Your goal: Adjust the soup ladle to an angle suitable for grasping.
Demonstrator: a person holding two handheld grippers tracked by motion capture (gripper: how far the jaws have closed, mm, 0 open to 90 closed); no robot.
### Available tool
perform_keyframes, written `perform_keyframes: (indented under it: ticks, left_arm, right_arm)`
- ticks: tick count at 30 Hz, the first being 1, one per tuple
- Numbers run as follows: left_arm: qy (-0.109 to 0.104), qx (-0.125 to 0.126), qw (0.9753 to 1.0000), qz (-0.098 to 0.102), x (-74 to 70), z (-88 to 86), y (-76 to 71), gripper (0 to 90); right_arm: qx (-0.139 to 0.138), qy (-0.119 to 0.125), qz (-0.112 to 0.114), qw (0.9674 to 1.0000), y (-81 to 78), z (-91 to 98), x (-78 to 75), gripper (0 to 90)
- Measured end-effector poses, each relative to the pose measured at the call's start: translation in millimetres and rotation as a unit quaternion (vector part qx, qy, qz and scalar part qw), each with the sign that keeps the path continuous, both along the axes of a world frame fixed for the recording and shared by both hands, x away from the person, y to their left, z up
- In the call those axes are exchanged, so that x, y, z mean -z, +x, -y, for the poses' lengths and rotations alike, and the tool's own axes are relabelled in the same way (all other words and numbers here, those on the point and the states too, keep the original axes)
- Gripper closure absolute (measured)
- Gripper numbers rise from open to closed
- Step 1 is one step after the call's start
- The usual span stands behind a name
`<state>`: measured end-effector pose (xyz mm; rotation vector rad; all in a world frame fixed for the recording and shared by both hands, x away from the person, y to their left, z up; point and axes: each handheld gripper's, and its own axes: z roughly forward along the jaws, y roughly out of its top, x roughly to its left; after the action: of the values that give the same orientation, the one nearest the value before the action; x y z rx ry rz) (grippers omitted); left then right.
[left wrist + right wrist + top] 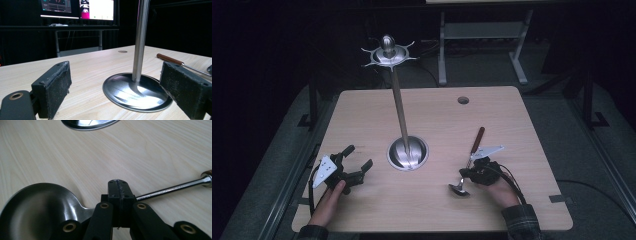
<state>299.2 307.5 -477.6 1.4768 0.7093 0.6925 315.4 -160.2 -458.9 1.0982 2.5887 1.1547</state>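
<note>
The right gripper [473, 172], jaws closed on the thin steel neck of a wooden-handled ladle [37, 207] lying right of the utensil stand [408, 152], grips a stiff, slick, bowl-heavy tool likely to pivot, while the left gripper [357, 162] hangs wide open, empty.

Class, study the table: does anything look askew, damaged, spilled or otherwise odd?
Nothing is spilled or broken. The silver metal stand stands upright on its round base. The only thing off the rack is the steel ladle with a brown wooden handle, lying flat on the table, its shaft clamped by the right tool. The left tool is open.
</note>
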Motion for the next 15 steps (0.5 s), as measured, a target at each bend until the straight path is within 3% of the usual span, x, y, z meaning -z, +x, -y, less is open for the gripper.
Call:
perform_keyframes:
  ticks: [4,9,11,15]
  left_arm:
    - [0.0,0.0,1.0,0.0,0.0,0.0,0.0,9.7]
    - [0.001,-0.002,1.0,0.001,-0.1,0.5,0.1,9.7]
    - [0.002,-0.002,1.0,0.001,-0.1,0.6,0.1,9.7]
    - [0.001,-0.002,1.0,0.001,0.0,0.5,0.1,9.7]
  right_arm:
    - [0.002,-0.01,-0.001,0.9999,-4.9,7.5,-0.2,89.9]
    - [0.014,0.005,0.009,0.9999,-7.6,14.5,-0.3,89.9]
    - [0.011,0.011,0.006,0.9999,-6.7,10.5,-3.1,89.9]
    - [-0.006,0.0,0.002,1.0,-5.8,-3.5,-0.8,89.9]
